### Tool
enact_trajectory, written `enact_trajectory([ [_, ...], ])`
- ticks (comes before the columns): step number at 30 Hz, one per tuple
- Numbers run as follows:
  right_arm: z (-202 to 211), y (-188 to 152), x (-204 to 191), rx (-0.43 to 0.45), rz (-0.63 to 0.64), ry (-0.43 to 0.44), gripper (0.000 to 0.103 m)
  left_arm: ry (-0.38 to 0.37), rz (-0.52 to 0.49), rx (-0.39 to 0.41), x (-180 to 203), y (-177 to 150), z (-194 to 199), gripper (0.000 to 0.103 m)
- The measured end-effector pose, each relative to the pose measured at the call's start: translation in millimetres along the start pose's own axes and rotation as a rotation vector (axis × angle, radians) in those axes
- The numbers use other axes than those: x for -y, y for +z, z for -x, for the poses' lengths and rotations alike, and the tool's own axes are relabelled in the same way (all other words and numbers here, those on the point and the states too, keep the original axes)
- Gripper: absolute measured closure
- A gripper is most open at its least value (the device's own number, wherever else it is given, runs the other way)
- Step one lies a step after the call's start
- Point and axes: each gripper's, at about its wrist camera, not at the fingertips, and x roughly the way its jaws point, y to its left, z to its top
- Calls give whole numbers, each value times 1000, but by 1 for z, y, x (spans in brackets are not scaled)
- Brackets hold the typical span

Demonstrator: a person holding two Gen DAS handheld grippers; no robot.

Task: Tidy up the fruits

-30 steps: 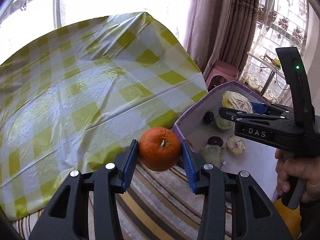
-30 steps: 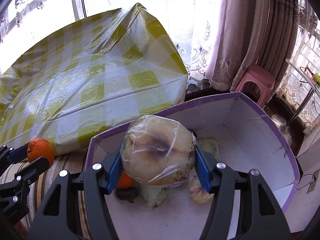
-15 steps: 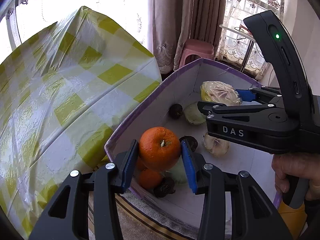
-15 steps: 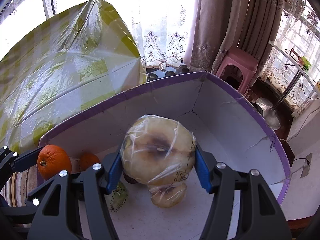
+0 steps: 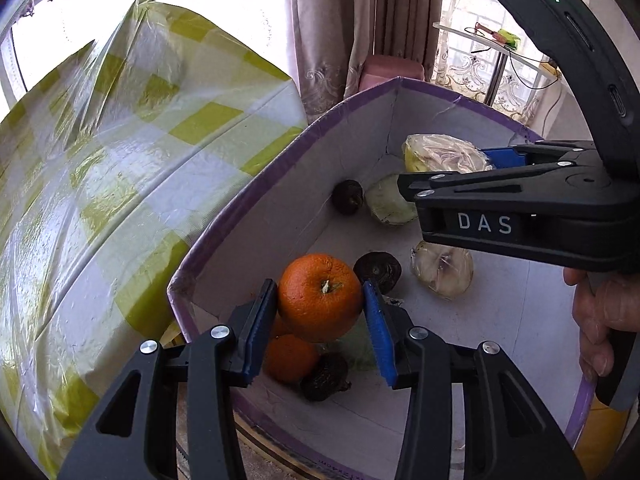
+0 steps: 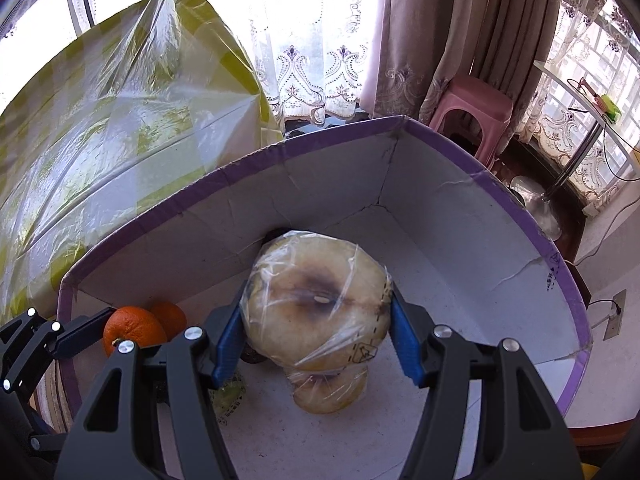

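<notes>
My left gripper (image 5: pixel 320 300) is shut on an orange (image 5: pixel 320 296) and holds it over the near left corner of the purple-rimmed white box (image 5: pixel 280 152). My right gripper (image 6: pixel 318 312) is shut on a plastic-wrapped pale fruit (image 6: pixel 318 300) and holds it above the box floor; it also shows in the left wrist view (image 5: pixel 444 156). In the box lie another orange (image 5: pixel 288 356), dark fruits (image 5: pixel 348 196), a pale green wrapped fruit (image 5: pixel 388 204) and a wrapped fruit (image 5: pixel 442 272). The left gripper with its orange (image 6: pixel 132 330) shows at the right view's lower left.
A table with a yellow-checked plastic cloth (image 5: pixel 120 152) stands left of the box. A pink stool (image 6: pixel 472 108) and curtains (image 6: pixel 480 20) are behind it. A striped rug (image 5: pixel 264 452) lies under the box's near edge. A glass side table (image 6: pixel 576 96) is at the far right.
Both grippers have moved forward over the box with their fruits. The orange went from above the rug and table edge to inside the box's near corner. The wrapped fruit moved deeper in.
</notes>
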Motion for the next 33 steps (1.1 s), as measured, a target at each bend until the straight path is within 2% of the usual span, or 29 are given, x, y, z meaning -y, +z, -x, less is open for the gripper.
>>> enact_trajectory([
  [2, 0, 0, 1, 1, 0, -3, 39, -11, 7, 16, -2, 0, 4, 53],
  [4, 0, 0, 4, -2, -3, -7, 39, -10, 6, 37, -1, 0, 7, 39],
  [7, 3, 0, 1, 12, 5, -25, 38, -12, 4, 52, -2, 0, 10, 36],
  [9, 8, 0, -1, 37, 13, -45, 27, -12, 10, 59, -3, 0, 12, 31],
  [10, 10, -1, -1, 44, 19, -49, 25, -14, 11, 63, -3, 0, 13, 29],
  [15, 13, -2, 1, 50, 11, -70, 23, -27, 12, 70, -2, -1, 17, 22],
  [18, 18, -3, 2, 67, 11, -82, 18, -46, 45, 88, -7, -1, 26, 16],
  [20, 24, -4, 4, 88, 4, -95, 12, -62, 66, 109, -11, -2, 36, 16],
  [24, 35, -5, 5, 125, -19, -121, 6, -30, 115, 133, -19, -6, 51, 16],
  [29, 51, -2, -2, 182, 7, -270, 2, 9, 187, 158, -34, -15, 67, 16],
  [33, 62, -4, -6, 222, 10, -342, 2, -25, 271, 194, -55, -23, 77, 16],
])
